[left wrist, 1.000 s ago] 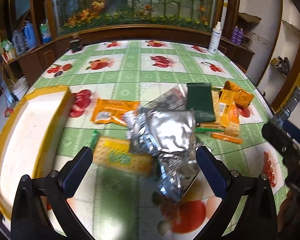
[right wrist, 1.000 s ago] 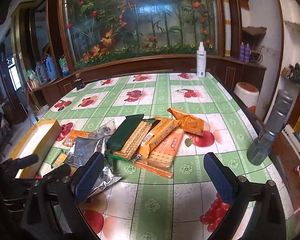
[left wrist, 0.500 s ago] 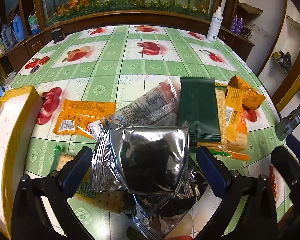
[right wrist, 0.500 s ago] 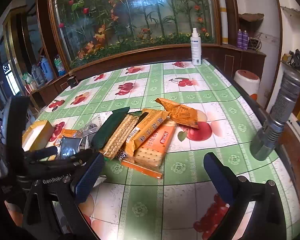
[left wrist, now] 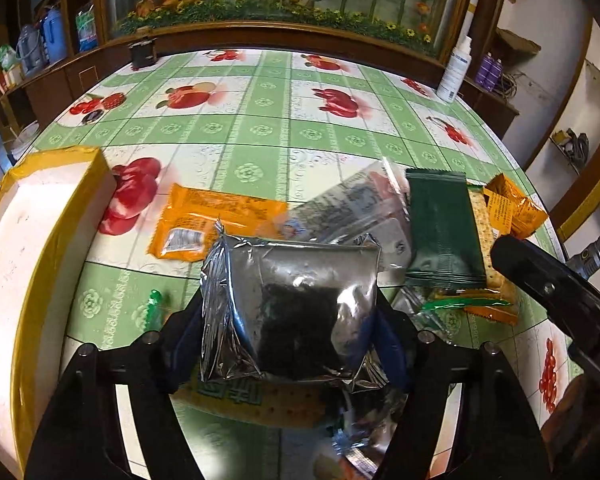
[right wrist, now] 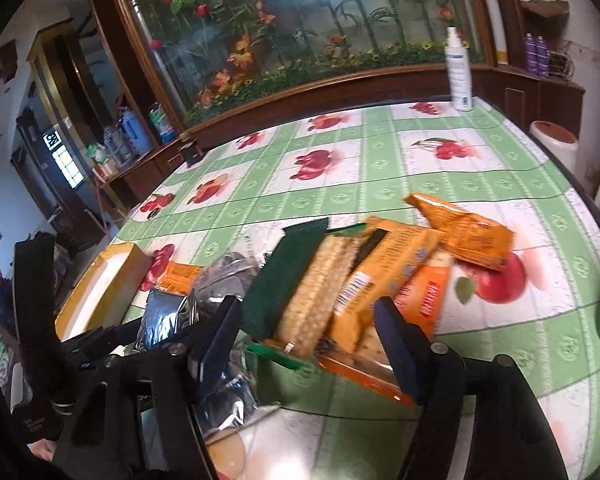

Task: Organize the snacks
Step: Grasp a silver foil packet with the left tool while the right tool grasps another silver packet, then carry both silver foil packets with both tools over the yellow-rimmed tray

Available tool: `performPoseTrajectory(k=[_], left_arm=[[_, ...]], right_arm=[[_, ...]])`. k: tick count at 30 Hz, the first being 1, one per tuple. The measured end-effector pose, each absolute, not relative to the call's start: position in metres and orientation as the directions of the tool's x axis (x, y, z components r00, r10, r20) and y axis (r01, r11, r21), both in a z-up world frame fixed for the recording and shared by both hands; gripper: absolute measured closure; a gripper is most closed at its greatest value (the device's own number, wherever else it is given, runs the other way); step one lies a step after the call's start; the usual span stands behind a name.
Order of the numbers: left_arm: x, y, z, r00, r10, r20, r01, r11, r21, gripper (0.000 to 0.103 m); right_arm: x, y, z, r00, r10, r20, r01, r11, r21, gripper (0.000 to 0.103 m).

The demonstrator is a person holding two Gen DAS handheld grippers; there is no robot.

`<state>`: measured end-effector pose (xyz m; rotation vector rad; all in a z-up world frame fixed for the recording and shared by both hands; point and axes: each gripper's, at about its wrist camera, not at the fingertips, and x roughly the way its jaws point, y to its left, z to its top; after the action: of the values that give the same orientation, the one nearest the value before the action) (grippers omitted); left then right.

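Silver foil pouch (left wrist: 296,308): no legible print, upright, pinched by just-closing left gripper (left wrist: 288,336). Right gripper (right wrist: 308,344): jaws narrowing, around cracker packs (right wrist: 340,292); contact unclear.

My left tongs (left wrist: 290,334) are blocked ahead by the silver bag (left wrist: 296,308) between the pads and the heaped snack packets (left wrist: 444,228); the yellow-edged box (left wrist: 40,248) walls off the left. Beyond the heap the tablecloth (left wrist: 260,128) lies open up to the spray bottle (right wrist: 458,74)
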<state>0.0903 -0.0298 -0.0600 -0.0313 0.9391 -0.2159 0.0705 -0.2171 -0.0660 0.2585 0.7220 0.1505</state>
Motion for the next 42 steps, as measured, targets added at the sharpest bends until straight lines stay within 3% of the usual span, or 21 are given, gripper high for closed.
performPoseTrajectory(k=[9, 13, 17, 21, 24, 26, 29, 31, 34, 37, 42], left_arm=[[0.079, 0.006, -0.056, 0.567, -0.214, -0.795, 0.119, 0.977, -0.177, 0.030], [0.065, 0.017, -0.048, 0.580, -0.212, -0.787, 0.121, 0.977, -0.173, 0.030], [0.051, 0.027, -0.041, 0.598, -0.209, -0.774, 0.129, 0.978, -0.165, 0.030], [0.039, 0.040, -0.036, 0.596, -0.220, -0.772, 0.124, 0.975, -0.182, 0.030], [0.031, 0.050, -0.033, 0.603, -0.213, -0.769, 0.105, 0.977, -0.188, 0.030], [0.028, 0.056, -0.032, 0.606, -0.210, -0.767, 0.094, 0.977, -0.193, 0.030], [0.025, 0.059, -0.033, 0.603, -0.217, -0.768, 0.088, 0.975, -0.206, 0.030], [0.022, 0.060, -0.032, 0.603, -0.219, -0.767, 0.088, 0.974, -0.209, 0.030], [0.018, 0.061, -0.029, 0.614, -0.205, -0.762, 0.085, 0.977, -0.195, 0.030], [0.015, 0.063, -0.029, 0.616, -0.196, -0.763, 0.077, 0.979, -0.190, 0.030], [0.005, 0.061, -0.024, 0.635, -0.172, -0.753, 0.078, 0.984, -0.159, 0.030]], right_arm=[[0.092, -0.180, -0.060, 0.687, 0.291, -0.666, -0.158, 0.954, 0.254, 0.048], [0.072, -0.159, -0.069, 0.604, 0.398, -0.691, -0.285, 0.917, 0.278, 0.049], [0.051, -0.152, -0.088, 0.570, 0.396, -0.720, -0.303, 0.916, 0.264, 0.047], [0.045, -0.144, -0.086, 0.578, 0.382, -0.721, -0.308, 0.920, 0.241, 0.039], [0.041, -0.135, -0.084, 0.620, 0.273, -0.735, -0.295, 0.950, 0.104, 0.015], [0.045, -0.134, -0.089, 0.624, 0.236, -0.745, -0.290, 0.955, 0.059, 0.012], [0.057, -0.132, -0.106, 0.540, 0.290, -0.790, -0.330, 0.936, 0.118, 0.012], [0.057, -0.123, -0.115, 0.549, 0.227, -0.804, -0.347, 0.937, 0.028, 0.010], [0.055, -0.126, -0.114, 0.562, 0.242, -0.791, -0.335, 0.941, 0.050, 0.017], [0.052, -0.135, -0.111, 0.555, 0.276, -0.785, -0.311, 0.944, 0.112, 0.036], [0.034, -0.145, -0.101, 0.574, 0.297, -0.763, -0.283, 0.946, 0.155, 0.040]])
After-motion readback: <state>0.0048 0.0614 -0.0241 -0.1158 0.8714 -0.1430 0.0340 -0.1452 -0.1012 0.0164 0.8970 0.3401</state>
